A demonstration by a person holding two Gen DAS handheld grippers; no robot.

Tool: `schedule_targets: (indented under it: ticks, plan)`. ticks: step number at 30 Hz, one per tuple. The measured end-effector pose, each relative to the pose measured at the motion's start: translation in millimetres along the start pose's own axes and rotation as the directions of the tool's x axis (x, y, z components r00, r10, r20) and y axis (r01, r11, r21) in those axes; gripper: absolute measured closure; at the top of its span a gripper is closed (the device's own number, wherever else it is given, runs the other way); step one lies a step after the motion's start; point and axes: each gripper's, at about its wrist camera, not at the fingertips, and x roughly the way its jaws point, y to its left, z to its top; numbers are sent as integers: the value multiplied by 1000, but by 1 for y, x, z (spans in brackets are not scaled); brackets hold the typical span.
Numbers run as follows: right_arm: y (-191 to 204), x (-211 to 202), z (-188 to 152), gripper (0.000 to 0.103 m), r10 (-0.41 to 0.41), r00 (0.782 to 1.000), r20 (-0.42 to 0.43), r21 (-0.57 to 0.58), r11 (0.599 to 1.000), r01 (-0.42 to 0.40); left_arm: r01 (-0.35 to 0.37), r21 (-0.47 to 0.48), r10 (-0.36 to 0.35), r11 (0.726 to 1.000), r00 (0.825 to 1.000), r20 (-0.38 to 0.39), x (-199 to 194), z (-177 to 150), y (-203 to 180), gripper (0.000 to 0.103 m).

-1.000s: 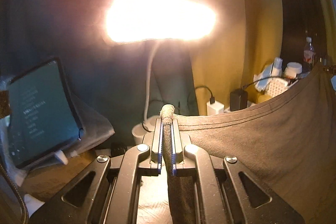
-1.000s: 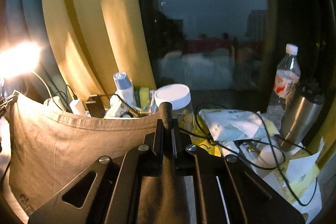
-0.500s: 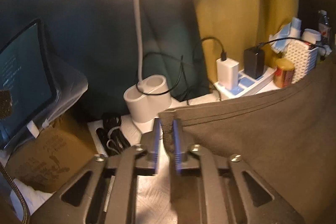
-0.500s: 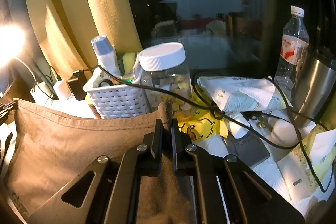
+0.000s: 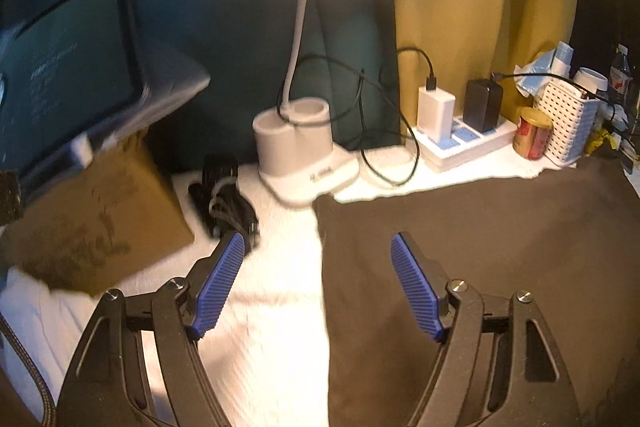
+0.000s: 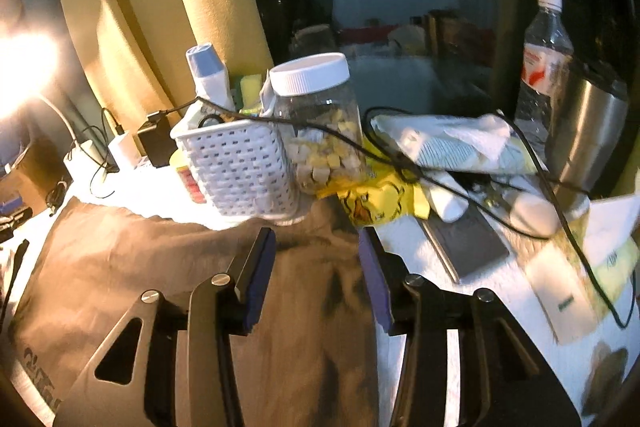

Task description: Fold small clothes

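Both hand-held grippers stand released over the brown garment. On the left hand-held gripper (image 5: pixel 318 283) the blue ribbed pads (image 5: pixel 219 287) are spread wide; its jaws have just been opening, and nothing is pinched between them, with the garment's left edge and bare white cloth below. The right hand-held gripper (image 6: pixel 316 275) has also just been opening its jaws; the cloth lies under and between them, and the pads do not press on it.

The brown garment (image 5: pixel 460 227) lies flat on the white-covered worktop (image 5: pixel 280 267), its far hem close to the clutter behind. Left of it sit a bundle of black cable (image 5: pixel 224 195) and a brown cardboard box (image 5: pixel 92 219), with a dark tablet screen (image 5: pixel 64 67) propped above. Past the hem stand the white lamp base (image 5: pixel 300 147), a power strip with chargers (image 5: pixel 460 135), a red-and-gold can (image 5: pixel 532 135), a white woven basket (image 6: pixel 240 167) and a white-lidded clear jar (image 6: pixel 320 123). Farther right are a yellow packet (image 6: pixel 376 199), crumpled paper (image 6: pixel 452 143), a water bottle (image 6: pixel 546 63) and a steel tumbler (image 6: pixel 588 127).
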Motion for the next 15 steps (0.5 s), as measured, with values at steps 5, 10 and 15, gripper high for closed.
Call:
schedule_targets:
  ticks: [5, 10, 15]
  plan:
    - [-4, -19, -21, 57, -5, 1000, -19, 27, 1000, 6, 14, -34, -15, 999, 999, -41, -13, -27, 2, 27]
    - [-5, -35, -40, 57, -14, 999, -40, 28, 1000, 15, 29, -63, -33, 998, 997, -67, -27, -50, 3, 27]
    - [-9, -56, -58, 57, -25, 998, -51, 42, 999, 27, 18, -82, -24, 996, 997, -70, -44, -68, 4, 27]
